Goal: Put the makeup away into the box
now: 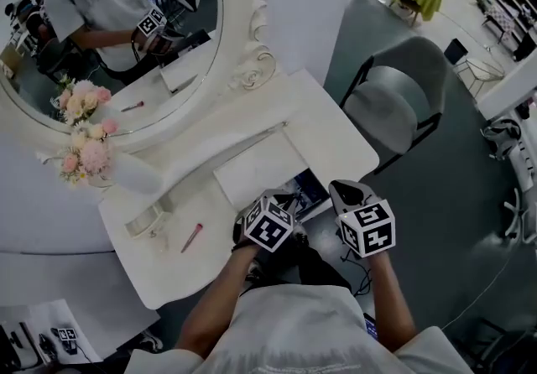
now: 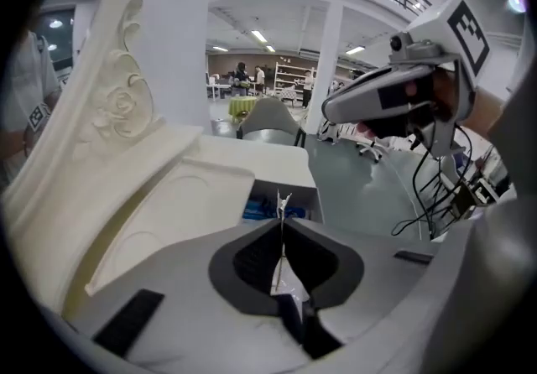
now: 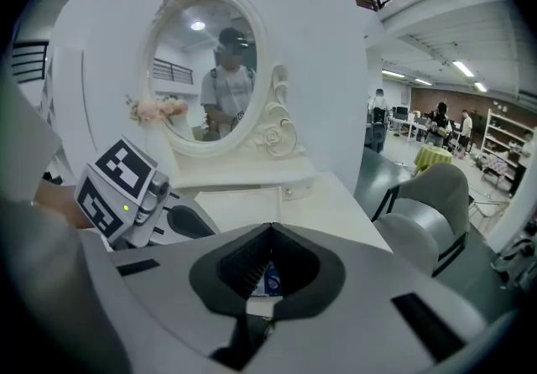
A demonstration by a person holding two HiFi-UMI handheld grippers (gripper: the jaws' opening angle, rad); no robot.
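A white box stands open at the vanity's front edge, with blue packets inside it. My left gripper hovers just in front of the box and points down at it. Its jaws are shut on a thin white strip seen edge-on, whose crumpled tip pokes out past them. I cannot tell what the strip is. To its right, beyond the table's edge, my right gripper is shut with nothing in it. A pink makeup stick lies on the tabletop well to the left.
An oval mirror in a carved white frame backs the vanity table. A vase of pink flowers and a small white holder stand at the left. A flat white panel lies behind the box. A grey chair stands to the right.
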